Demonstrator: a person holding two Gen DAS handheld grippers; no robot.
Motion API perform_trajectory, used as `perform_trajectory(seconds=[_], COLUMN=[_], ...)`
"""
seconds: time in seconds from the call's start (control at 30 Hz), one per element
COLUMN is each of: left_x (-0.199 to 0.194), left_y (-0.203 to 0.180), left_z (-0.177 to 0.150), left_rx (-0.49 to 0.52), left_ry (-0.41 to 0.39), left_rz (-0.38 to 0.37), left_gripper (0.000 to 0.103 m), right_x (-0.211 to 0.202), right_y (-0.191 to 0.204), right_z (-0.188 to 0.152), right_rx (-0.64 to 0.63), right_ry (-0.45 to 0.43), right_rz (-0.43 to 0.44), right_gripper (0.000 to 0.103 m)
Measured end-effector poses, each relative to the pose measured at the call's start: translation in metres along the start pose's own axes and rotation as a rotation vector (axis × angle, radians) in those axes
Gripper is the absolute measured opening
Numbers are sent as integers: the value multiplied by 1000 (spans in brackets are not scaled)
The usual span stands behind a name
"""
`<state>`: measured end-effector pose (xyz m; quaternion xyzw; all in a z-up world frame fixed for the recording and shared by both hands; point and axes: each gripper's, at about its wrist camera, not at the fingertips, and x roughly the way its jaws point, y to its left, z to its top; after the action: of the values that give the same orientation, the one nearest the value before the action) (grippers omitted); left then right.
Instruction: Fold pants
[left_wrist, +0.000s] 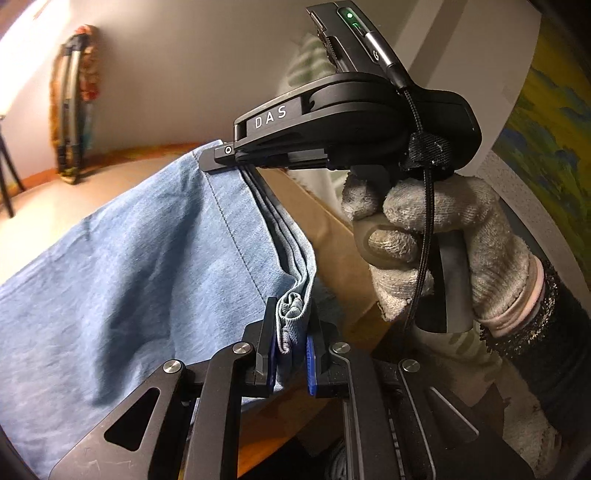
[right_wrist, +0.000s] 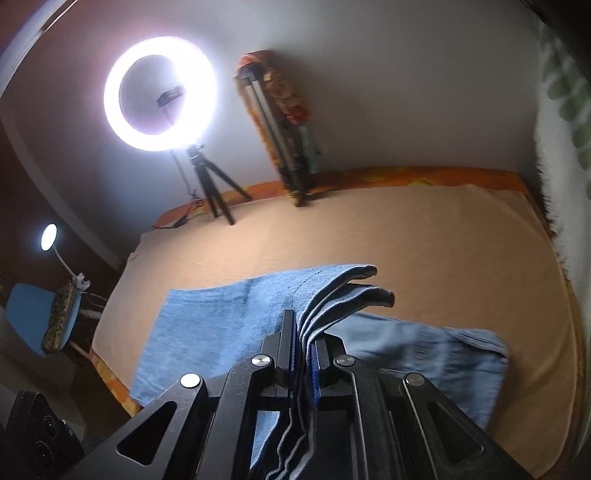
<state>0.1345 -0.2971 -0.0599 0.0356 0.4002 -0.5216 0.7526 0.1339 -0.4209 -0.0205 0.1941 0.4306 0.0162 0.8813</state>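
Light blue denim pants (left_wrist: 122, 266) hang lifted above the tan bed, stretched between both grippers. My left gripper (left_wrist: 291, 332) is shut on a bunched edge of the pants. In the left wrist view the right gripper (left_wrist: 221, 158), held by a gloved hand (left_wrist: 424, 236), pinches the same edge farther along. In the right wrist view my right gripper (right_wrist: 303, 332) is shut on several stacked layers of the pants (right_wrist: 207, 325); the hems stick out past the fingers, and another part of the cloth lies on the bed at the right.
The tan bed cover (right_wrist: 424, 236) stretches ahead to an orange edge by the wall. A lit ring light on a tripod (right_wrist: 160, 94) and a folded tripod (right_wrist: 284, 133) stand at the back. A small lamp (right_wrist: 48, 236) and a blue chair (right_wrist: 26, 314) are at the left.
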Motion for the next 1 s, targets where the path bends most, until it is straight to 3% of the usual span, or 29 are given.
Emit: perform_trajectory(seconds=[0.4, 0.63, 0.8, 1.0], left_x=[81, 124, 144, 143], left_y=[-16, -6, -5, -2], left_z=[7, 0, -3, 1], left_rx=[45, 29, 36, 58], left_ry=[117, 189, 223, 220], left_rz=[-42, -41, -38, -34], left_gripper=[10, 10, 10, 10], right_x=[2, 27, 34, 61], right_y=[-83, -110, -136, -157], right_z=[-28, -48, -52, -40], right_rx=[88, 125, 218, 340], right_ry=[26, 64, 64, 86], right_rz=[-54, 6, 129, 206], right_gripper=[4, 5, 32, 37])
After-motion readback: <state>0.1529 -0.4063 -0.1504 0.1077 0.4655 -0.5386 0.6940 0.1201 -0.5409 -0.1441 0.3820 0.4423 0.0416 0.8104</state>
